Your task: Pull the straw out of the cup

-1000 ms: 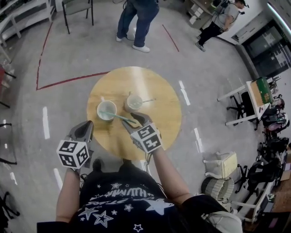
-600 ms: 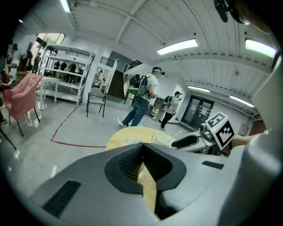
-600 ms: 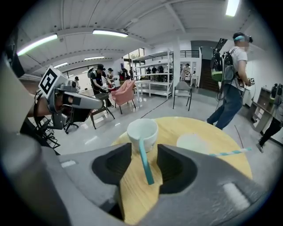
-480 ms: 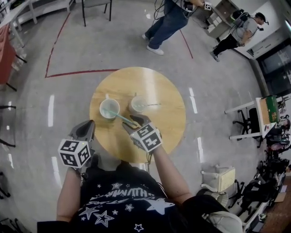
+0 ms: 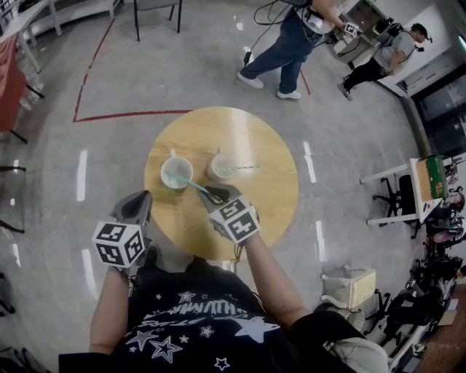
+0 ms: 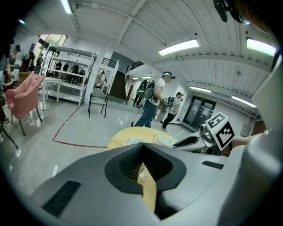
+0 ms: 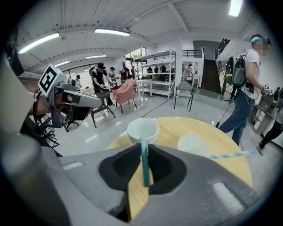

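Observation:
A white cup [image 5: 176, 173] [image 7: 143, 130] stands left of centre on the round wooden table [image 5: 255, 204]. A teal straw [image 5: 195, 186] [image 7: 144, 161] leans out of it toward me. My right gripper [image 5: 213, 195] [image 7: 144, 165] is at the straw's free end; its jaws are closing, with the pads against the straw on both sides. A second white cup [image 5: 220, 166] [image 7: 193, 145] with a striped straw [image 5: 240, 167] [image 7: 232, 154] stands just to the right. My left gripper [image 5: 137, 204] [image 6: 142, 161] is shut and holds nothing, at the table's near left edge.
People walk and stand on the floor beyond the table [image 5: 287, 44]. Red tape lines [image 5: 124, 115] mark the floor on the far left. A chair [image 5: 156, 11], shelving and a small side table [image 5: 426, 178] stand farther off.
My right gripper's jaws have come together from wide open onto the teal straw. Both hands have hardly moved. A person in the background has walked to the right.

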